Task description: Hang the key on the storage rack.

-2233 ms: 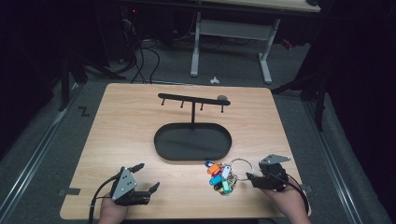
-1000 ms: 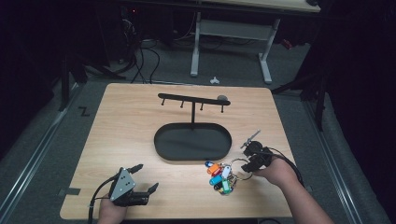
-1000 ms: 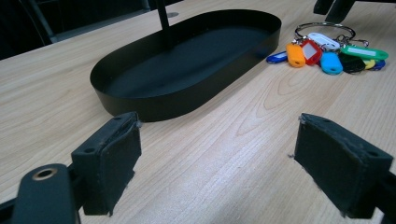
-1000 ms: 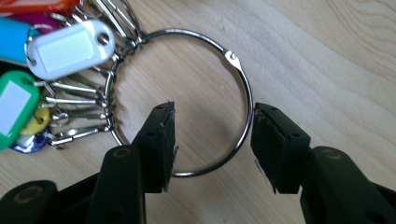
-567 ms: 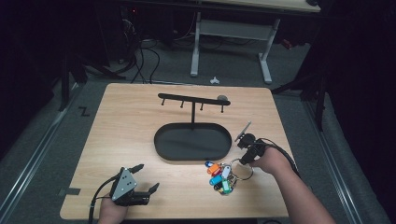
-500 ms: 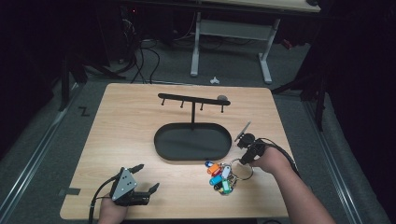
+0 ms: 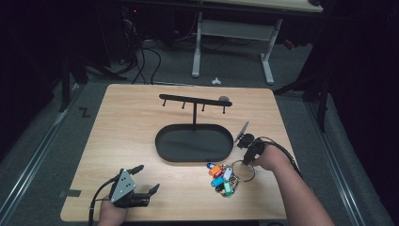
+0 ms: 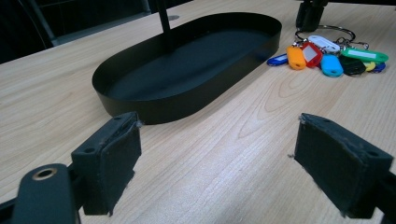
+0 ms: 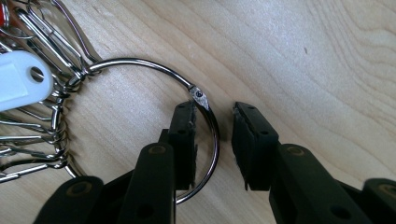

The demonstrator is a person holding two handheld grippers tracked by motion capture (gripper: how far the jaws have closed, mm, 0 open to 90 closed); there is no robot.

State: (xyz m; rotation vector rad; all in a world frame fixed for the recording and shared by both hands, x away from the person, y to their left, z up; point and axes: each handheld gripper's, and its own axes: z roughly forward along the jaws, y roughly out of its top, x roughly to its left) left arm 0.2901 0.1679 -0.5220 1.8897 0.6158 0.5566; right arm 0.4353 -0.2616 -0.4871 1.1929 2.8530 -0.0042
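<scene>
**Ring straddled, grip not yet closed; the bunch lies on the table**

High view: the bunch of coloured plastic key tags on a large steel ring [image 7: 225, 177] lies flat on the pale wooden table [image 7: 127, 122], just in front of the black oval metal tray [image 7: 194, 142] with its upright post and hooked crossbar [image 7: 195, 100]. The right gripper [image 7: 245, 159] points down at the far edge of the ring. The left gripper [image 7: 141, 178] rests near the table's front edge, well apart from the tags, jaws spread with nothing between them.

Left gripper view: its two black pads [image 8: 109, 158] stand wide over bare wood; the tray [image 8: 140, 100] and the tags [image 8: 327, 58] lie beyond.

Right gripper view: the jaws have just been closing and now straddle the wire of the steel ring [image 9: 212, 135], one pad inside the loop, the other outside. The inner pad seems to touch the wire; a clear gap remains at the outer one, so the grip is not yet made.

By my judgement only the approach is done. Pinching, lifting and carrying the bunch, probably to a hook or the tray, all remain.
</scene>
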